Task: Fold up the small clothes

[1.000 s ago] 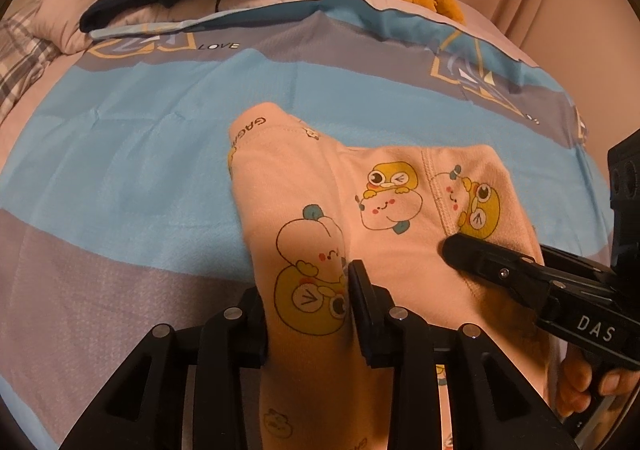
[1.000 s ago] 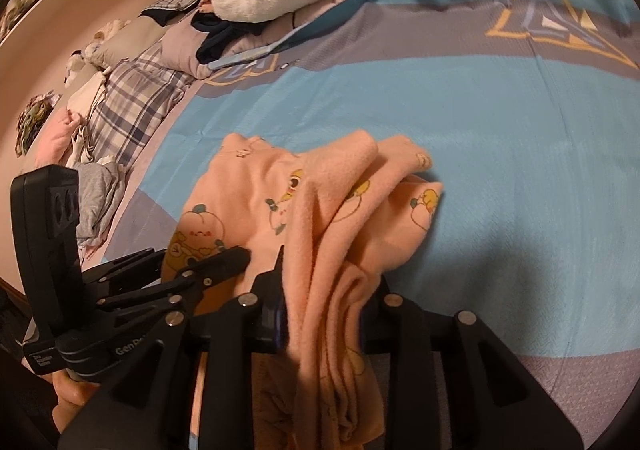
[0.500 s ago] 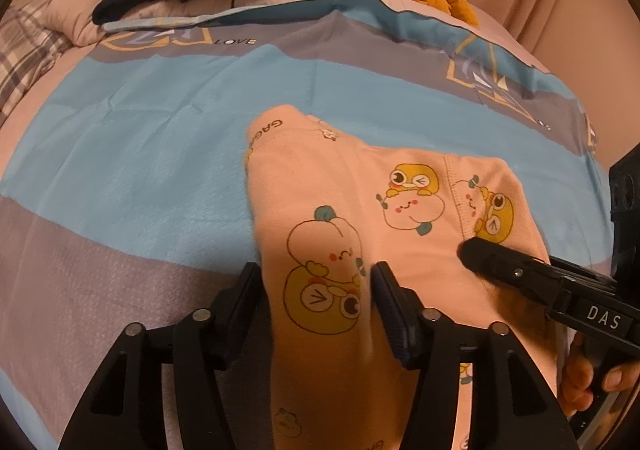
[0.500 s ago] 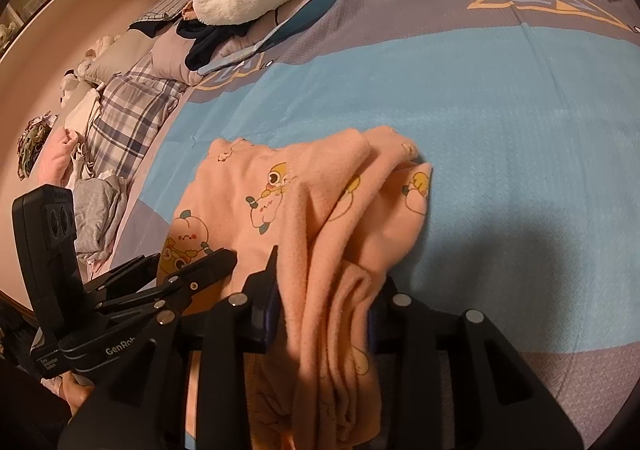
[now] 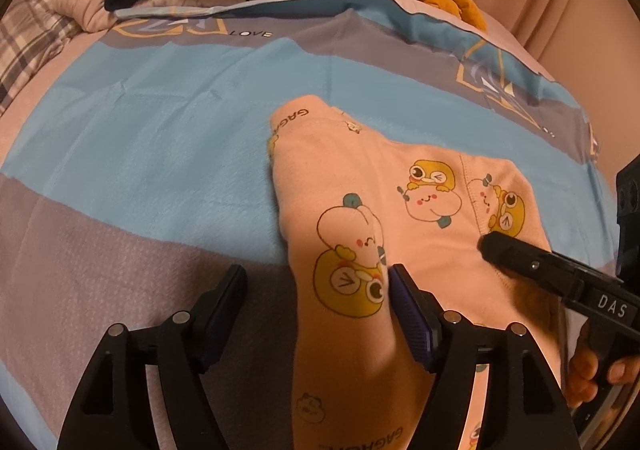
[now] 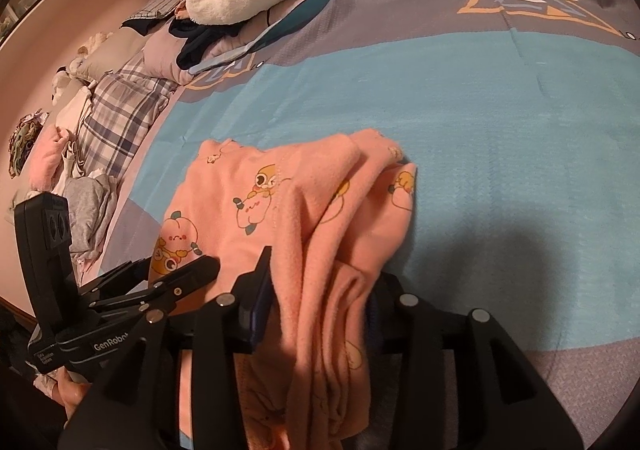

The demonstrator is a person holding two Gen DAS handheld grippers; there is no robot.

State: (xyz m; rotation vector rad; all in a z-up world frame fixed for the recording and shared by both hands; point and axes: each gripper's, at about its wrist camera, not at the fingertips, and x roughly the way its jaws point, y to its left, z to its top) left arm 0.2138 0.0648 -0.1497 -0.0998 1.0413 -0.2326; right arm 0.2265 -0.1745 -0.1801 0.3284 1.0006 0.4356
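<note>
The peach cartoon-print garment (image 5: 404,234) lies on the bed's blue quilt (image 5: 168,138), one fold laid over, as the left gripper (image 5: 316,282) and right gripper (image 6: 320,282) (jaws opening, cloth between them) let go; further folds probably remain.

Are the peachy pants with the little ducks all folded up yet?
Not yet. Done: the peach pants lie on the blue bedspread with one side already folded over. In hand: the left gripper has just been opening, its pads off the cloth between them. The right gripper has been opening too, with bunched fabric between its jaws. Left: flatten that bunch and finish the folds.
</note>
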